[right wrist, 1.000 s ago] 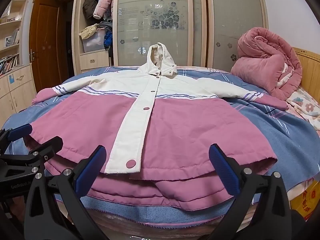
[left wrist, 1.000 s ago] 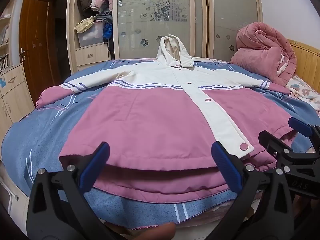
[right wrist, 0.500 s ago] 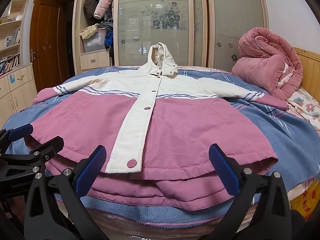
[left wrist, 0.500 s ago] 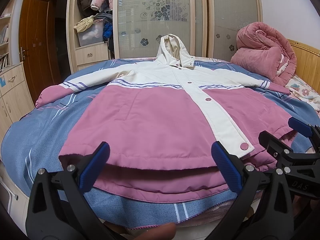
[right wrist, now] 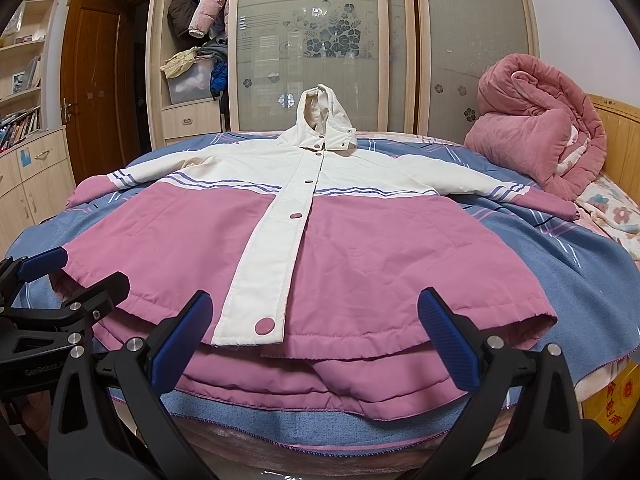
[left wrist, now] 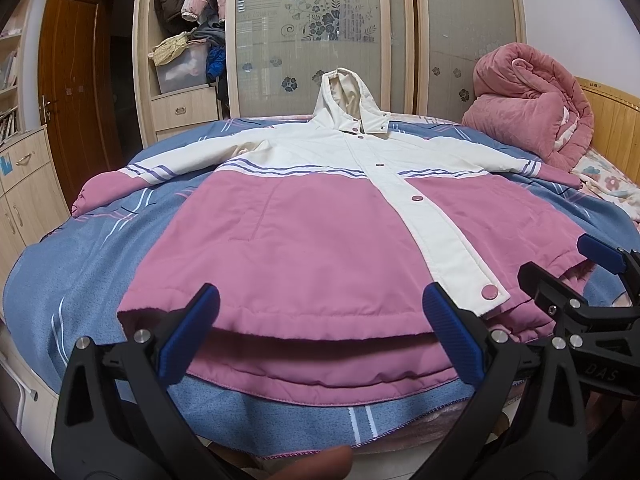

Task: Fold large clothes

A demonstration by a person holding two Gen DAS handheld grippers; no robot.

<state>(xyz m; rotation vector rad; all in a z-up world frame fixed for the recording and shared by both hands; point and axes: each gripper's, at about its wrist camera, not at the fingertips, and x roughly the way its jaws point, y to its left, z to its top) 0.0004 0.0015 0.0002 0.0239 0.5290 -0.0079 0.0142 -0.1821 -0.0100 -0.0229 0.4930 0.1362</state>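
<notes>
Hooded pink-and-white jacket [left wrist: 320, 240] lying buttoned and spread flat, sleeves out, on the blue striped bedspread [left wrist: 80, 280] of the bed. Left tongs [left wrist: 320, 336] and right tongs [right wrist: 314, 338] hovering side by side just short of the hem, both gaping wide, gripping nothing. Rolled pink quilt [right wrist: 540, 120] sitting near the headboard; wardrobe [right wrist: 320, 40] standing behind.

Bedroom. Bed [left wrist: 80, 264] under a blue striped cover, wooden headboard [right wrist: 618, 128] at right with a rolled pink quilt [right wrist: 536, 120] against it. Far wall: wardrobe with frosted floral sliding doors [right wrist: 320, 40]; its open bay [left wrist: 184, 48] holds hung coats, a storage bin, a drawer below. Brown door [right wrist: 96, 80] at left, light-wood cabinets [left wrist: 28, 192] and bookshelves [right wrist: 24, 92] beside it. White wall at right.
</notes>
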